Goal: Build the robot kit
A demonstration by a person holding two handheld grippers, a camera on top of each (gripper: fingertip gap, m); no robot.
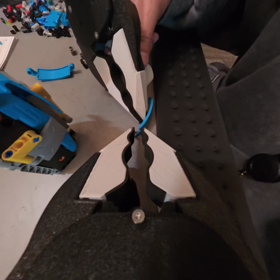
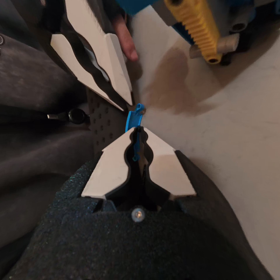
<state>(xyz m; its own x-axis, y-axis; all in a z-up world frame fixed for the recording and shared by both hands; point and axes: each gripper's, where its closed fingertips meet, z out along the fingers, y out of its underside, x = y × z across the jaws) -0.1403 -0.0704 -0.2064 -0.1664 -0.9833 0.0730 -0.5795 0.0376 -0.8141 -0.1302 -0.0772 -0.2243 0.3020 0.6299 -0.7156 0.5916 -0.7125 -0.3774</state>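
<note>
Pale tabletop (image 1: pixel 90 98) all round, with dark fabric off to the right. From the left wrist view, the left gripper (image 1: pixel 138 131) is barely ajar: there's a slim gap between its tips, and the end lug of a small blue curved panel (image 1: pixel 149 112) sits right in that gap, against one finger. It doesn't look pinched to me. Straight ahead, the right gripper (image 1: pixel 141 120) comes in tip to tip, closed on that same panel, with a hand (image 1: pixel 145 37) behind it. Just right of the tips runs a dark studded strip (image 1: pixel 189 106). Off to the left sit a half-built blue, yellow and grey model (image 1: pixel 30 128), a second blue curved panel (image 1: pixel 51 72) lying loose farther out, and a heap of small parts (image 1: pixel 37 18) way ahead on the left. The right wrist view is blurrier. Here the right gripper (image 2: pixel 138 128) is clamped down, and the panel (image 2: pixel 134 119) runs edge-on between its fingers and sticks out past the tips. The other gripper's tips sit just beside the panel's far lug, ahead and a touch left, and a yellow toothed rack (image 2: pixel 197 30) is ahead on the right. My take: the piece is thin and held on edge, so it could twist easily. I'd keep the right squeeze steady and get the lug square between the left tips before closing them.
</note>
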